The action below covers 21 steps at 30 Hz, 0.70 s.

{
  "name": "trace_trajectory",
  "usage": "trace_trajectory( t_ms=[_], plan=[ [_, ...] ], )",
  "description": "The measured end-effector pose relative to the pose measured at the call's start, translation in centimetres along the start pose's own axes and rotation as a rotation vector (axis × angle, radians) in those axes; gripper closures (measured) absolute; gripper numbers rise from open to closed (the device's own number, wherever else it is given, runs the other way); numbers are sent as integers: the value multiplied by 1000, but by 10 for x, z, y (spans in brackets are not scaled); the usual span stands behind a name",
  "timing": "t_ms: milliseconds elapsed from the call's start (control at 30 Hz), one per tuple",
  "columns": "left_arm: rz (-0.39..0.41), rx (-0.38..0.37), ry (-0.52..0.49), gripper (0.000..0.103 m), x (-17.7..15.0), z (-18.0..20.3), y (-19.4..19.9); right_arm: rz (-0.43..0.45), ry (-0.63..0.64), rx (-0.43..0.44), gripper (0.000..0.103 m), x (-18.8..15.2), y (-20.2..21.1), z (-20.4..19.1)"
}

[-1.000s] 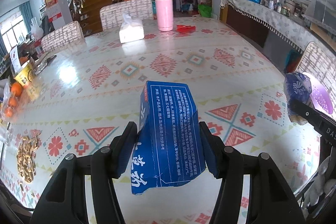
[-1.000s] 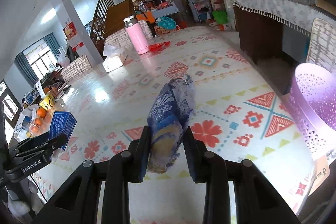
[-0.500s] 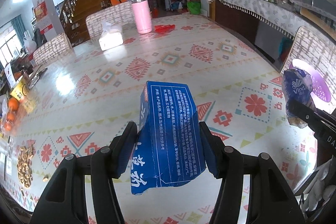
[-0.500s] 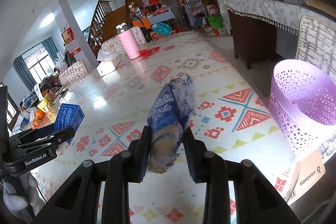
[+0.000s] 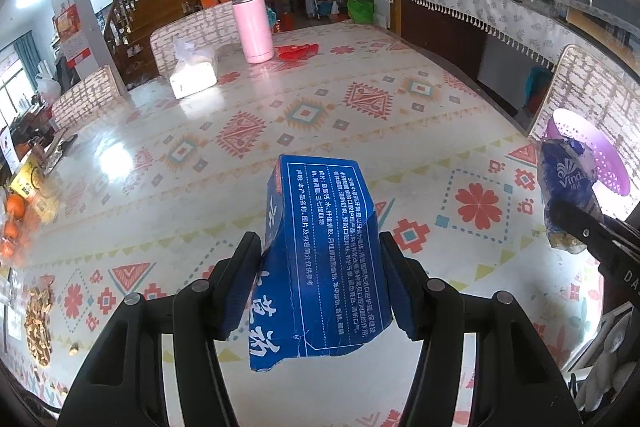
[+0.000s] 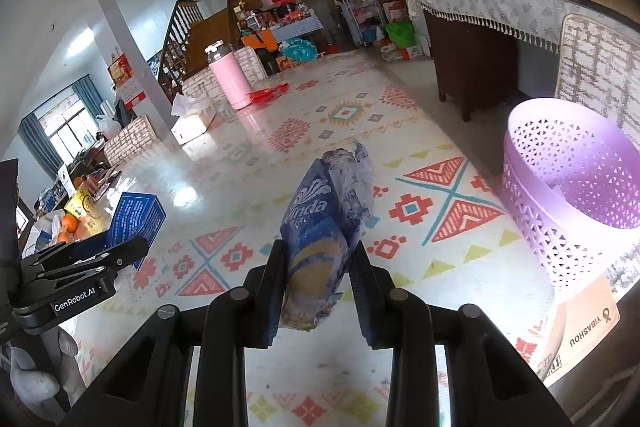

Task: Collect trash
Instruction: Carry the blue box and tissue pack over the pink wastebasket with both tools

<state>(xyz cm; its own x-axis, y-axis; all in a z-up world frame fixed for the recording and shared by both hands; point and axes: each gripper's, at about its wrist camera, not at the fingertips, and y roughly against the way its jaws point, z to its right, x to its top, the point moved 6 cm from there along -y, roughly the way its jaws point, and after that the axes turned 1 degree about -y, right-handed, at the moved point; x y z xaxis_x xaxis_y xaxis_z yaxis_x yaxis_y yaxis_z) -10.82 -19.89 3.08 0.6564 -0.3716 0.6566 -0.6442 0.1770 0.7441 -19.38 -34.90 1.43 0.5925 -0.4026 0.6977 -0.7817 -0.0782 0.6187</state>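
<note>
While the left gripper (image 5: 320, 279) pinches a blue box (image 5: 320, 259), the right gripper (image 6: 318, 283) clamps a wrapper (image 6: 324, 227) near the table edge (image 6: 460, 131).

Torn blue carton (image 5: 324, 255) with white print, tilted, clamped above the patterned bench (image 5: 280, 115). Crumpled blue tissue wrapper (image 6: 324, 227), likewise clamped aloft. Purple perforated basket (image 6: 560, 227) upright at the bench's edge.

Left tongs (image 5: 322, 281) clamp blue box (image 5: 320, 251) above patterned table (image 5: 304, 115); pink flask (image 5: 253, 23) beyond.
</note>
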Motion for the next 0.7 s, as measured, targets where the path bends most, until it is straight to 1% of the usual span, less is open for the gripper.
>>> trace_trajectory(
  t_ms=[400, 700],
  plan=[
    [34, -4, -63, 44, 7, 23, 7, 36, -44, -27, 69, 6, 19, 19],
    [54, -25, -119, 44, 15, 50, 13, 69, -77, -44, 69, 10, 37, 37]
  ],
)
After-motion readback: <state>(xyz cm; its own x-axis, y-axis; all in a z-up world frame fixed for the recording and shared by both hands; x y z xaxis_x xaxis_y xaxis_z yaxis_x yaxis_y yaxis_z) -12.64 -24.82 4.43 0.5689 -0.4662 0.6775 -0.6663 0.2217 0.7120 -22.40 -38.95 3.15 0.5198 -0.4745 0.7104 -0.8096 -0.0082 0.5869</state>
